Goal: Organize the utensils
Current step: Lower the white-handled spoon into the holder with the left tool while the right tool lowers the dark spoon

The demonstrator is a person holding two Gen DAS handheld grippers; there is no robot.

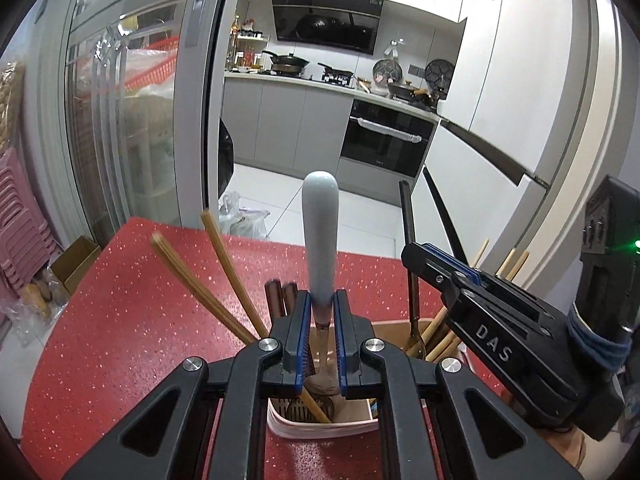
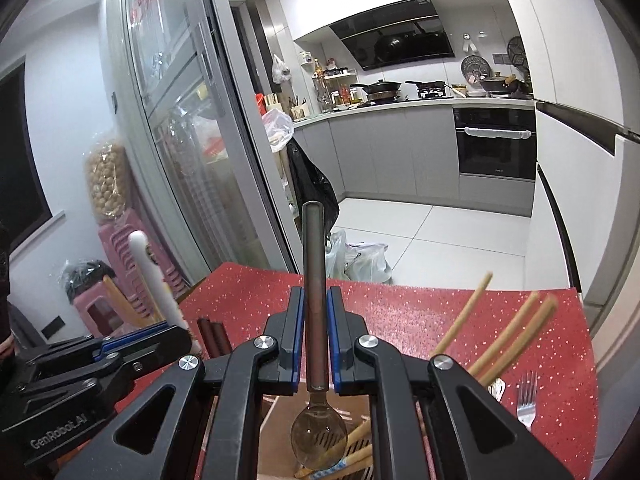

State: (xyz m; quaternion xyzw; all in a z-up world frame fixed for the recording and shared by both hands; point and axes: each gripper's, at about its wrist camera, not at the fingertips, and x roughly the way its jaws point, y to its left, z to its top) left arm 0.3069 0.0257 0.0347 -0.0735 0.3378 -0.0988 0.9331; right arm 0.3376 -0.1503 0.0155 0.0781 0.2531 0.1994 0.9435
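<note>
Two utensils held upright over a utensil holder (image 1: 280, 420) at the bottom centre of both frames. In the left wrist view, grey-handled spoon (image 1: 320, 240) standing at centre frame, bowl dipped into the holder's left compartment, handle pinched between the blue pads of the left tongs (image 1: 322, 336). In the right wrist view, dark-handled spoon (image 2: 313, 280) likewise at centre frame, its translucent bowl hanging just above or inside a compartment, stem clamped by the right tongs (image 2: 314, 340). Both pairs pressed together on handles rather than bowls, probably so the bowl ends go down first and the handles stay up for later picking.

Sorted by kind, apparently: light wooden chopsticks (image 1: 224, 280) fanned out of the left compartment at left of the left view, more chopsticks (image 2: 500, 328) leaning at right of the right view, a pair of dark brown chopsticks (image 1: 280, 296) upright just beside the left tongs. Leaning outward because the compartments are loose and deep.

Not yet sorted: a steel fork (image 2: 527, 400) flat on the red speckled counter (image 1: 120, 300), lower right of the right view, near the holder but apart from it. Another small metal piece beside it, too hidden to name.

Likely step in hand: lowering each spoon until the bowl rests on the holder's floor, then letting go. Risk of knocking the crowded chopsticks askew.
</note>
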